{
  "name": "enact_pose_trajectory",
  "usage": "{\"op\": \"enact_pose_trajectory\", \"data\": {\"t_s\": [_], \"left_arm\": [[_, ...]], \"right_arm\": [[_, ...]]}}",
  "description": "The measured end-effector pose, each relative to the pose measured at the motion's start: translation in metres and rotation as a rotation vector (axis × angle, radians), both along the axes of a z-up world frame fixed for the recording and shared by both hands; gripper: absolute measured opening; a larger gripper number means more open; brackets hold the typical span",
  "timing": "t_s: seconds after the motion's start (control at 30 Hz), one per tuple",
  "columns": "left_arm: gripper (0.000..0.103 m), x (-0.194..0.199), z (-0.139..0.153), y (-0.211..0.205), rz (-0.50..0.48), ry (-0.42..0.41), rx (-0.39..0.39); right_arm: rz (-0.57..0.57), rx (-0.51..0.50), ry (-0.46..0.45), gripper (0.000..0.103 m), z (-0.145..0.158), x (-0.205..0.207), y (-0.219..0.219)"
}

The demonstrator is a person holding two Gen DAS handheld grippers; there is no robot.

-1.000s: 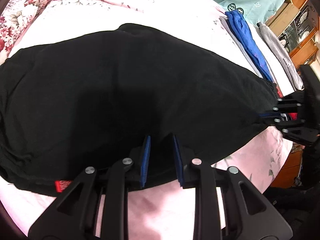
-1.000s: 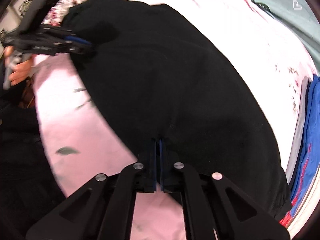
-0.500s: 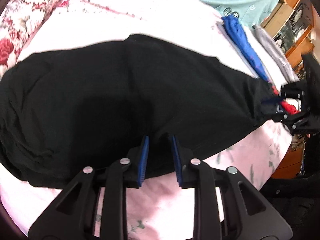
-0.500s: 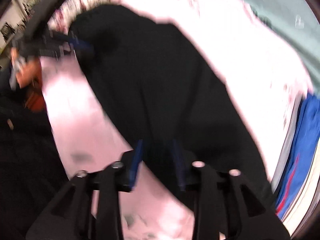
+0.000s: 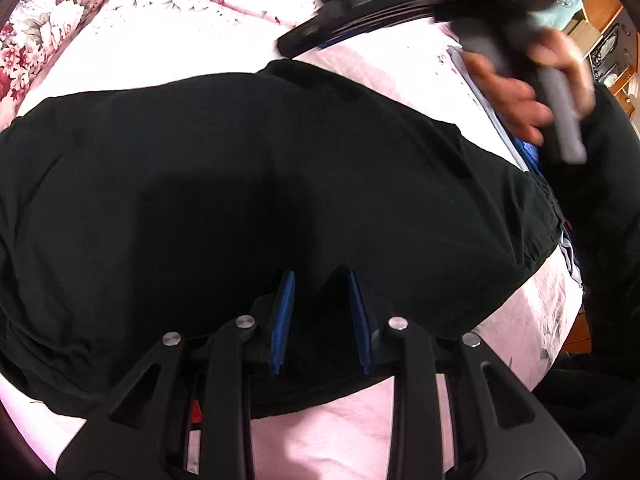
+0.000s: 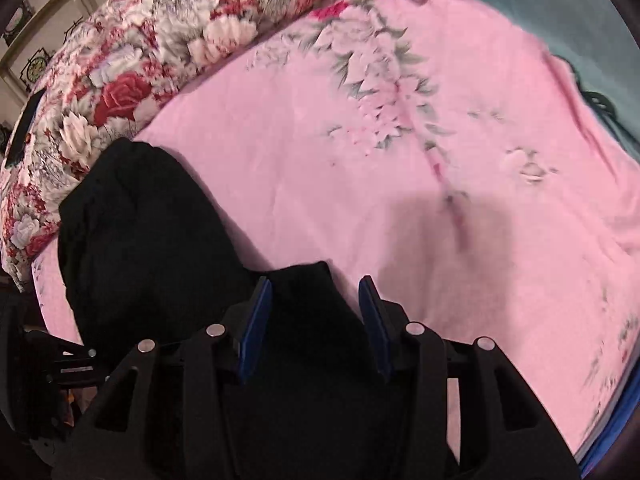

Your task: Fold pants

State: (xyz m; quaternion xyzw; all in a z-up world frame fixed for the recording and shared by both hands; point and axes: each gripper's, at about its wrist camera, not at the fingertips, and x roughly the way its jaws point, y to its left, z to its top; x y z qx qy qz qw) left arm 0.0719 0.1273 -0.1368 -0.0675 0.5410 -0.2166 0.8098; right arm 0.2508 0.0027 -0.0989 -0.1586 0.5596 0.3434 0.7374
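Note:
The black pants lie spread across the pink bedsheet in the left wrist view. My left gripper is open, its blue pads over the pants' near edge, holding nothing. My right gripper is open above the far edge of the pants; black cloth lies between and below its fingers, not pinched. The right gripper also shows blurred at the top right of the left wrist view, held in a hand above the pants.
A floral quilt lies along the bed's far left side. Folded blue and grey clothes sit at the right of the pants. Teal bedding lies at the far end. Wooden furniture stands beyond the bed.
My right gripper opened, let go of the pants' edge and swung up over the far side of the pants. My left gripper stayed open near the front edge.

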Motion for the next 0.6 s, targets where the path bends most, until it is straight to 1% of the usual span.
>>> {"op": "enact_pose_trajectory", "data": {"t_s": [0.07,0.1,0.13,0.17,0.2,0.23,0.27,0.3,0.37,0.4,0.47,0.5,0.53,0.57,0.6], "left_arm": [[0.028,0.001,-0.001,0.001,-0.004,0.002,-0.016],[0.028,0.001,-0.003,0.003,-0.002,0.006,-0.029],[0.028,0.001,-0.004,0.004,0.001,0.01,-0.039],[0.026,0.002,-0.005,0.005,0.009,0.016,-0.048],[0.021,-0.002,-0.005,0.01,0.021,0.018,-0.046],[0.015,-0.002,-0.005,0.01,0.041,0.018,-0.033],[0.005,-0.004,-0.005,0.011,0.06,0.019,-0.012],[0.003,-0.006,-0.006,0.012,0.08,0.025,-0.002],[0.001,-0.008,-0.006,0.015,0.104,0.035,-0.006],[0.001,-0.01,-0.006,0.014,0.112,0.033,-0.001],[0.001,-0.012,-0.005,0.012,0.12,0.024,0.013],[0.001,-0.012,-0.007,0.01,0.122,0.026,0.025],[0.001,-0.011,-0.008,0.008,0.126,0.027,0.029],[0.001,-0.011,-0.006,0.009,0.13,0.028,0.023],[0.001,-0.01,-0.005,0.009,0.128,0.031,0.022]], "right_arm": [[0.024,-0.031,0.03,0.046,-0.013,0.001,0.008],[0.043,-0.046,0.051,0.042,-0.02,-0.001,0.01],[0.063,-0.045,0.062,0.028,-0.024,-0.003,0.011],[0.08,-0.048,0.05,0.021,-0.025,-0.009,0.012],[0.114,-0.045,0.027,0.006,-0.023,-0.018,0.014],[0.122,-0.044,0.005,0.005,-0.019,-0.022,0.014],[0.102,-0.034,-0.037,0.005,-0.013,-0.024,0.012],[0.073,-0.016,-0.063,0.004,-0.007,-0.022,0.009],[0.015,0.011,-0.07,0.004,-0.001,-0.015,0.003],[-0.018,0.004,-0.057,0.004,-0.005,-0.01,0.002],[-0.042,-0.036,-0.027,0.004,-0.024,-0.007,0.005],[-0.053,-0.027,-0.032,0.005,-0.028,-0.008,0.005],[-0.055,-0.026,-0.036,0.007,-0.028,-0.009,0.006],[-0.062,-0.024,-0.037,0.011,-0.027,-0.01,0.005],[-0.077,-0.024,-0.036,0.027,-0.024,-0.01,0.002]]}}
